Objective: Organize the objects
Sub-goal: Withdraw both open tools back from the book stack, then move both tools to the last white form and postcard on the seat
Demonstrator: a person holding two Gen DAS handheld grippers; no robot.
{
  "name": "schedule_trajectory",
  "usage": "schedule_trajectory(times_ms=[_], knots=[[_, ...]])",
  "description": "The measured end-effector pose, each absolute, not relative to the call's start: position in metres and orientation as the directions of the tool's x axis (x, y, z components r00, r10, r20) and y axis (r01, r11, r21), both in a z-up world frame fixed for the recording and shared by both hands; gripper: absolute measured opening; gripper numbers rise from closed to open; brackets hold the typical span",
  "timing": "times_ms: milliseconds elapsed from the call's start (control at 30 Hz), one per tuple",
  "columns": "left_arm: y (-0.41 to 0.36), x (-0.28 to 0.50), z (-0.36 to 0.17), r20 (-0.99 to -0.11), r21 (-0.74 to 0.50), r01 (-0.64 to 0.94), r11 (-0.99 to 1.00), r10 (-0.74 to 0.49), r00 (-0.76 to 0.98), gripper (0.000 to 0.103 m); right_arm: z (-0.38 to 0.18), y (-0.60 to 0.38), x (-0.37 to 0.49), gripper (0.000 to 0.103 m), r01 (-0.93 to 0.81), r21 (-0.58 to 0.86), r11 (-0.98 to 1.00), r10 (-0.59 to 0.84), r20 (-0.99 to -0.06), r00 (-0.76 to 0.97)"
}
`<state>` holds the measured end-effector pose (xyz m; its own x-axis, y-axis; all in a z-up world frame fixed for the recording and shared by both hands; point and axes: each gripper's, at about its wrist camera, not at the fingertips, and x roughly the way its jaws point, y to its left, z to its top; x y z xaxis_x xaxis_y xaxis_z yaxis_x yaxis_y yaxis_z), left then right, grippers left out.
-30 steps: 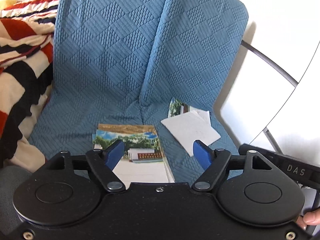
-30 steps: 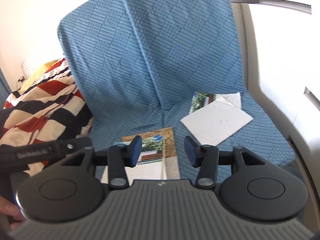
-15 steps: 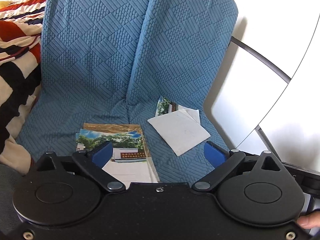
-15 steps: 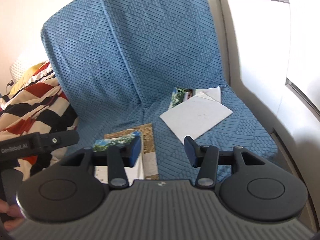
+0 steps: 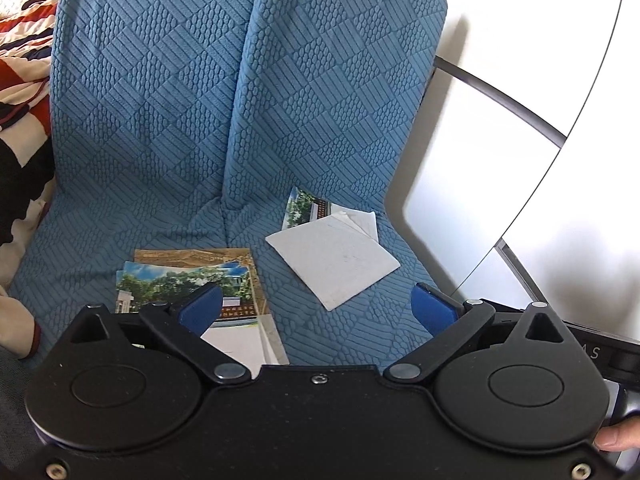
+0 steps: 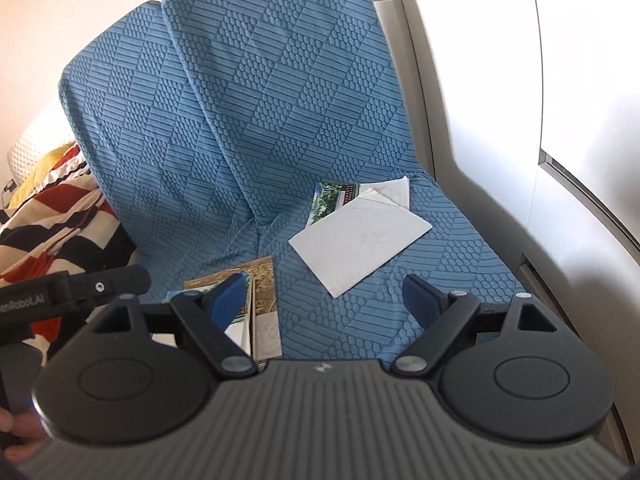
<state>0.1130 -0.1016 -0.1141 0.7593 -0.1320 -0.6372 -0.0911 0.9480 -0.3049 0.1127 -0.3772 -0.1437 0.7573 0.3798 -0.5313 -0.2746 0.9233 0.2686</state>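
Hovering over a blue quilted seat cover (image 5: pixel 168 128), the left gripper (image 5: pixel 316 308) stands wide apart and empty, above a stack of photo cards (image 5: pixel 180 276). The right gripper (image 6: pixel 324 300) is opening with nothing between its jaws; white cards (image 6: pixel 360 240) lie apart further back on the seat.

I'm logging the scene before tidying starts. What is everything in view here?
Seat cover: one, blue, draped over the chair.
Photo stack: one pile, green and tan prints, seat front left.
White cards: a few overlapping, blank side up, seat right, over another photo.
Striped blanket: one, red, black and cream, left of chair.
Left hand-held gripper: black, blue pads, open, empty.
Right hand-held gripper: same, jaws opening, empty.
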Motion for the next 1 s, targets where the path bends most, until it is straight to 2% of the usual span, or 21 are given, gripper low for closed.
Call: schedule_trajectory(times_ms=[633,1000], knots=[[-0.131,0.157,-0.149,-0.666,-0.317,-0.088,0.944,-0.156,0.729,0.101,-0.205,-0.411,0.150,0.086,-0.179,0.344,0.922,0.349,-0.535,0.769],[-0.141,0.196,-0.187,-0.684,-0.384,-0.103,0.918,-0.207,0.700,0.098,-0.234,-0.421,0.186,0.086,-0.127,0.406,0.905,0.344,-0.524,0.779]])
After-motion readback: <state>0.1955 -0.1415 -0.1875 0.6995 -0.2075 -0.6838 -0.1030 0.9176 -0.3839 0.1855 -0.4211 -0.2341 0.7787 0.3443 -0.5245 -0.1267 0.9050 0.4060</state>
